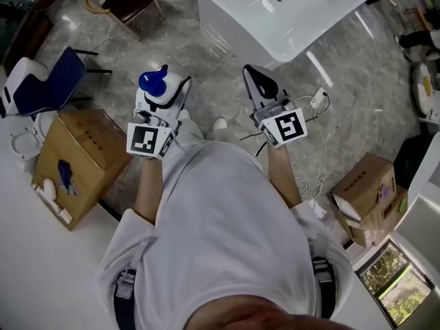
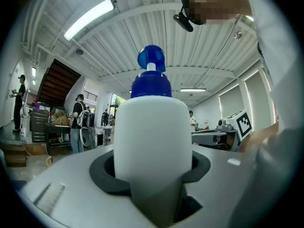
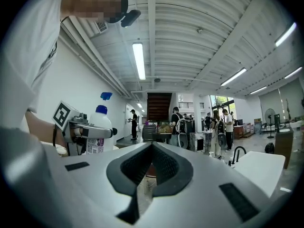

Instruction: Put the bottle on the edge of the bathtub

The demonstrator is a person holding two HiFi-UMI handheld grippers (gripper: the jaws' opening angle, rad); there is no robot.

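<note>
A white bottle (image 2: pixel 151 137) with a blue pump cap (image 1: pixel 152 82) stands between the jaws of my left gripper (image 2: pixel 152 177), which is shut on its body. In the head view the left gripper (image 1: pixel 162 100) is held in front of the person's chest, left of the right gripper (image 1: pixel 253 74). The right gripper (image 3: pixel 152 148) is shut with nothing between its pads. From the right gripper view the bottle (image 3: pixel 99 129) shows at the left, upright in the other gripper. The white bathtub (image 1: pixel 282 16) stands on the floor ahead, beyond both grippers; its rim (image 3: pixel 259 167) shows at the lower right.
A cardboard box (image 1: pixel 79 160) and a blue chair (image 1: pixel 48 81) are at the left, a dark stool (image 1: pixel 130 0) at the far left. Another box (image 1: pixel 368 194) and a white cable (image 1: pixel 316 126) lie at the right. Several people (image 3: pixel 221 127) stand in the hall.
</note>
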